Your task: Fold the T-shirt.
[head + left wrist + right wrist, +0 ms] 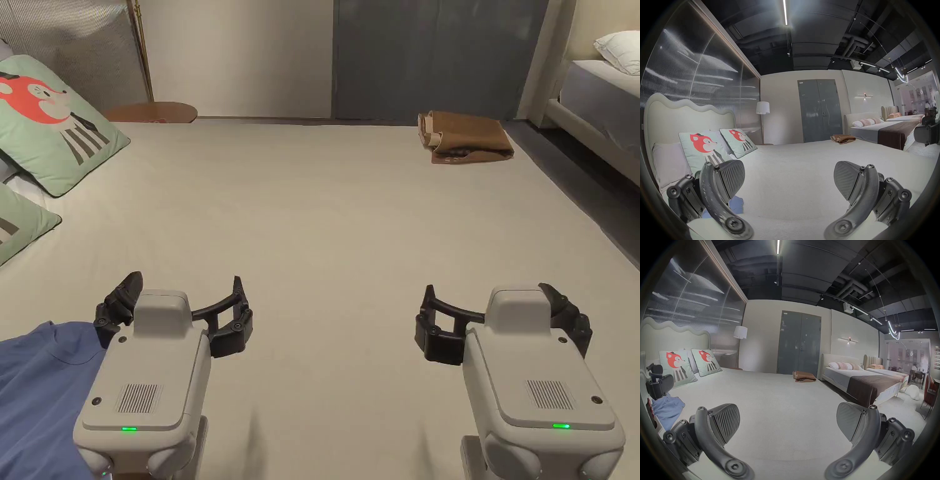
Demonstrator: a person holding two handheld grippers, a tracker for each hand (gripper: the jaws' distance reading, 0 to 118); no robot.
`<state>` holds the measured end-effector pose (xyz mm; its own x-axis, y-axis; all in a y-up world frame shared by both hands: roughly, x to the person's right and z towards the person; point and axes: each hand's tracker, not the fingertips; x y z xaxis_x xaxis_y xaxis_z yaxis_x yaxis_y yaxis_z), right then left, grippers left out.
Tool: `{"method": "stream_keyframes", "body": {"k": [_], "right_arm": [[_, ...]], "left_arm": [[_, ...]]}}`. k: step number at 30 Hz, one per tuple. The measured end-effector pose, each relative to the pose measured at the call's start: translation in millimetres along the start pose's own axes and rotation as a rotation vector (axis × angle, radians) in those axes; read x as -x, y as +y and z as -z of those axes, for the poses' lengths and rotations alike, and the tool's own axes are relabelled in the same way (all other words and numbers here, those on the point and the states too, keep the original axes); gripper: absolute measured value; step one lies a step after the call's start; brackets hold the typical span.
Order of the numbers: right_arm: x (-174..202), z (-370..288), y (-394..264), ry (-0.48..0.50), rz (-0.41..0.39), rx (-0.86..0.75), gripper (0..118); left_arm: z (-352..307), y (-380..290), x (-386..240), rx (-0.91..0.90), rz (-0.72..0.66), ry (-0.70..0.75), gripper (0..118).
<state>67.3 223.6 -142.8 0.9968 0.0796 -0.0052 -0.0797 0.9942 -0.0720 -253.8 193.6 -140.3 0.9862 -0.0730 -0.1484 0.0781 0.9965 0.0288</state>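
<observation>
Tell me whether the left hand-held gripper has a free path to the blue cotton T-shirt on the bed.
Probably yes. The left hand-held gripper hangs open right beside the blue cotton T-shirt, which lies bare on the beige bed cover with nothing between them.

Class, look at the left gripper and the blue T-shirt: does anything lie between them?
Nothing visible does. The left gripper hovers open beside the blue T-shirt, which lies crumpled on the bed.
</observation>
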Motion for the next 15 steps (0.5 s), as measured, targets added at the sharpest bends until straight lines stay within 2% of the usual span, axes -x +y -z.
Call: {"method": "stream_keyframes", "body": {"k": [15], "right_arm": [[1.5,0.5,1.6,-0.001,-0.006,-0.014,118]], "left_arm": [[0.6,2.4,0.5,-0.008,-0.004,0.003,109]]}}
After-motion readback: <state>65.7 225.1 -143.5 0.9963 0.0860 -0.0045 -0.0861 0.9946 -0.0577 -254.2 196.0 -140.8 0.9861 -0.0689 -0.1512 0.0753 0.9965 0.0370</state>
